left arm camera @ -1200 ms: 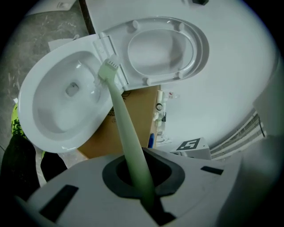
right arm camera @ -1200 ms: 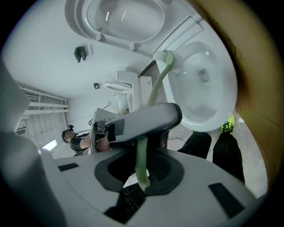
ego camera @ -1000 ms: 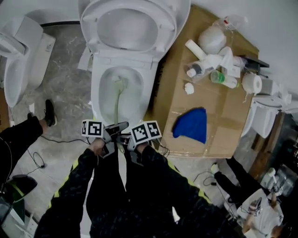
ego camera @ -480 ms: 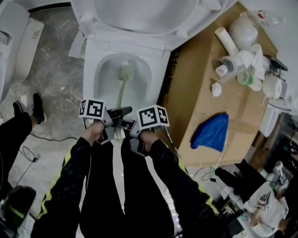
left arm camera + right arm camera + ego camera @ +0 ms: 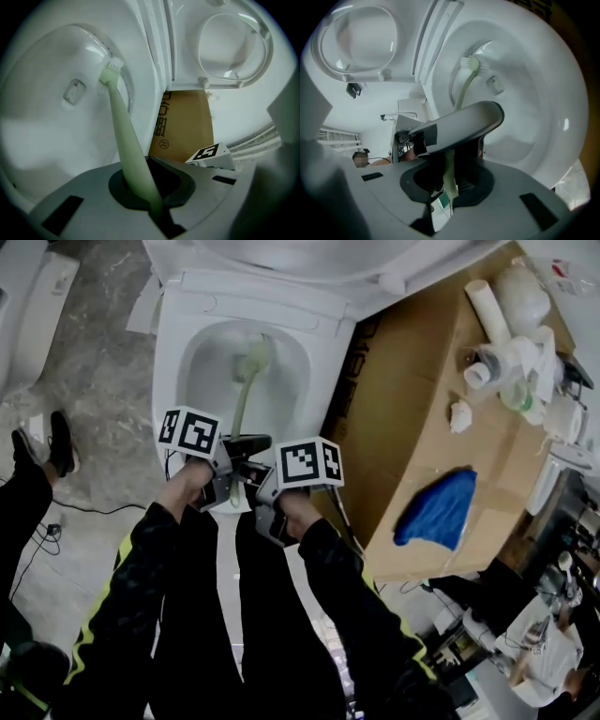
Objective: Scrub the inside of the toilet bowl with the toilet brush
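The white toilet bowl (image 5: 202,343) stands open at the top of the head view. A pale green toilet brush (image 5: 242,395) reaches down into it, and its bristle head (image 5: 254,356) presses on the inner wall right of the bowl's middle. My left gripper (image 5: 242,448) is shut on the brush handle (image 5: 126,140), whose head (image 5: 111,71) lies against the bowl's wall. My right gripper (image 5: 251,482), just behind the left one, is shut on the handle's near end (image 5: 449,180). In the right gripper view the brush head (image 5: 470,65) shows past the left gripper's finger (image 5: 464,123).
The raised seat and lid (image 5: 234,47) stand behind the bowl. A cardboard sheet (image 5: 412,418) lies to the right with a blue cloth (image 5: 436,507), bottles and paper rolls (image 5: 511,334). Another toilet (image 5: 28,277) is at far left. Cables and a shoe (image 5: 58,442) lie on the floor.
Both grippers have stayed shut on the handle. The brush head has shifted a little to the right inside the bowl. The head view has moved, so the toilet sits higher in frame.
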The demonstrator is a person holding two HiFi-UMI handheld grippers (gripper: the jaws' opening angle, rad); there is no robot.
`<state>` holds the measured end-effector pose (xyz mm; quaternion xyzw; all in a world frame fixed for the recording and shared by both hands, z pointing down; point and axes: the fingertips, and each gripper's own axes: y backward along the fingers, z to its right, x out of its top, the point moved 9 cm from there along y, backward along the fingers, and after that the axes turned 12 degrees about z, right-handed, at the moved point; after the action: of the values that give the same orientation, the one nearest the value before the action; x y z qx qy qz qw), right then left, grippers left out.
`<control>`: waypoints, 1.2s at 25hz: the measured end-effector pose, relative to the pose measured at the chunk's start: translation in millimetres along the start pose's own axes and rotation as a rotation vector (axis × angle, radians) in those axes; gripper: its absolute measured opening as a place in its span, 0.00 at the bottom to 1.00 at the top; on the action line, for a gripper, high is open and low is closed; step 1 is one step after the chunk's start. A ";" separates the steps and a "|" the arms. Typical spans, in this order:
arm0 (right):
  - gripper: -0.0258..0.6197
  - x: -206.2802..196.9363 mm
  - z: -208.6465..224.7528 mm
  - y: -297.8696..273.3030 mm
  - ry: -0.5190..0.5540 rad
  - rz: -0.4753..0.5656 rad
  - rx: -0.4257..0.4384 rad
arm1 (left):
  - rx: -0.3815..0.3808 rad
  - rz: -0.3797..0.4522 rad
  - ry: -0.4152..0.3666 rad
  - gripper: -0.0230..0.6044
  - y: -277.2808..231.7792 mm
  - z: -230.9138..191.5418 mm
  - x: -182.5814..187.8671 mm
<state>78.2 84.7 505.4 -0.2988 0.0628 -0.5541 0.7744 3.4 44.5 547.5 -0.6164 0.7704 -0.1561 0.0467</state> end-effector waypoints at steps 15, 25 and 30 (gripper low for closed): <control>0.14 -28.2 16.9 27.4 -0.166 0.206 -0.009 | 0.005 -0.213 -0.031 0.05 -23.9 5.8 -28.5; 0.14 -54.5 22.8 34.5 -0.246 0.281 -0.029 | 0.012 -0.320 -0.020 0.05 -23.8 3.5 -52.2; 0.14 -70.6 27.5 38.1 -0.280 0.291 -0.039 | 0.027 -0.357 0.001 0.05 -20.8 0.4 -68.9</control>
<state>94.5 166.6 491.0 -0.3757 0.0075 -0.3881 0.8415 39.3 106.8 545.0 -0.7427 0.6465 -0.1723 0.0262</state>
